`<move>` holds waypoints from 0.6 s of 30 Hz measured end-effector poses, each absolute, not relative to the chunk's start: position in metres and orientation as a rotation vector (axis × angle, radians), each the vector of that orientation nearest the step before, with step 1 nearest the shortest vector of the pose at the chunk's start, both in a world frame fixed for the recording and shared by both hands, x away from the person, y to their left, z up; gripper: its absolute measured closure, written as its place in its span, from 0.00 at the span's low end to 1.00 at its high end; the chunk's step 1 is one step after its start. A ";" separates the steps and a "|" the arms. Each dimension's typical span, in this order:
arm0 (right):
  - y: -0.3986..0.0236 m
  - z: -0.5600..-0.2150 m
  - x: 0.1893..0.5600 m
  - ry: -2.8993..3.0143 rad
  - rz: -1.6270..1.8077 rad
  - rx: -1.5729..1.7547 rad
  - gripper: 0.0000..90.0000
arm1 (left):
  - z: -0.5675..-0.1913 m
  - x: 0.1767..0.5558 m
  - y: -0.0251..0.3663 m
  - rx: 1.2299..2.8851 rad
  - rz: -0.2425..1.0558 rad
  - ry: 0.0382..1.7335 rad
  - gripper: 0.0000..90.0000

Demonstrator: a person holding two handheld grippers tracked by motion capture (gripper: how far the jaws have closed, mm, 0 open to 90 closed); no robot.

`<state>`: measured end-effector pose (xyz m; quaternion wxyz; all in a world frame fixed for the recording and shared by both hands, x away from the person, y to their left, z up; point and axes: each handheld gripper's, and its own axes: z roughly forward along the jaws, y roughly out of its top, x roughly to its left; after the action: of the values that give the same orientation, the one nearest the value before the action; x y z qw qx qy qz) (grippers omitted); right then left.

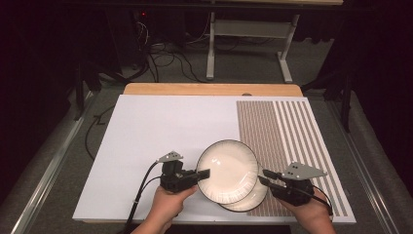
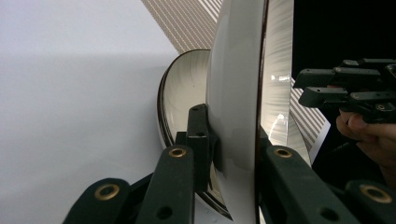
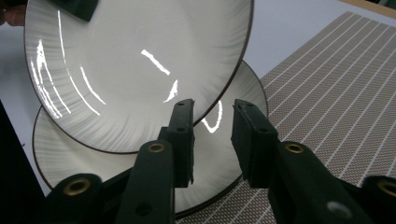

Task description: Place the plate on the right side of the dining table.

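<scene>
right now the upper plate (image 1: 227, 170) is lifted and tilted over the lower plate (image 1: 252, 199), which lies flat near the front edge of the white board (image 1: 160, 131), partly on the striped placemat (image 1: 287, 141). both plates are pale with fine ribbing and a dark rim. my left gripper (image 1: 204, 173) is clamped on the upper plate's left rim; in the left gripper view one jaw presses the underside and the other the face of that plate (image 2: 236, 112). my right gripper (image 1: 263, 176) holds nothing: in the right gripper view its jaws stand a little apart, just short of the plates' right rims, with the upper plate (image 3: 135, 70) above the lower plate (image 3: 210, 154).

as i judge it, the risk is the one-sided hold: a glazed rim pinched at one edge could swivel or slip and drop onto the plate beneath, chipping both. nudging it with my right jaws could cause the same.

the board rests on a wooden desk (image 1: 209, 89); beyond are grey carpet, loose cables (image 1: 165, 61) and a white table frame (image 1: 248, 44) in a dark room.
</scene>
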<state>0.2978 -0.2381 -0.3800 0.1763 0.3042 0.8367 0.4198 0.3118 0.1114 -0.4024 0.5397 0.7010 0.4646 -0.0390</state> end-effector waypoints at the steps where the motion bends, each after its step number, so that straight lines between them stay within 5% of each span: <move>1: -0.240 -0.379 0.298 2.357 1.192 0.869 0.77 | -0.402 0.312 0.111 1.664 -0.089 1.100 0.88; 12: -0.252 -0.376 0.300 2.270 1.237 0.926 0.66 | -0.399 0.312 0.115 1.647 -0.031 1.081 0.89; 18: -0.261 -0.371 0.300 2.189 1.278 0.960 0.50 | -0.393 0.309 0.118 1.656 0.048 1.053 0.89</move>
<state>0.3001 -0.2607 -0.3710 0.2138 0.3460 0.7889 0.4606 0.3090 0.1181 -0.3931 0.5559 0.7012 0.4459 0.0202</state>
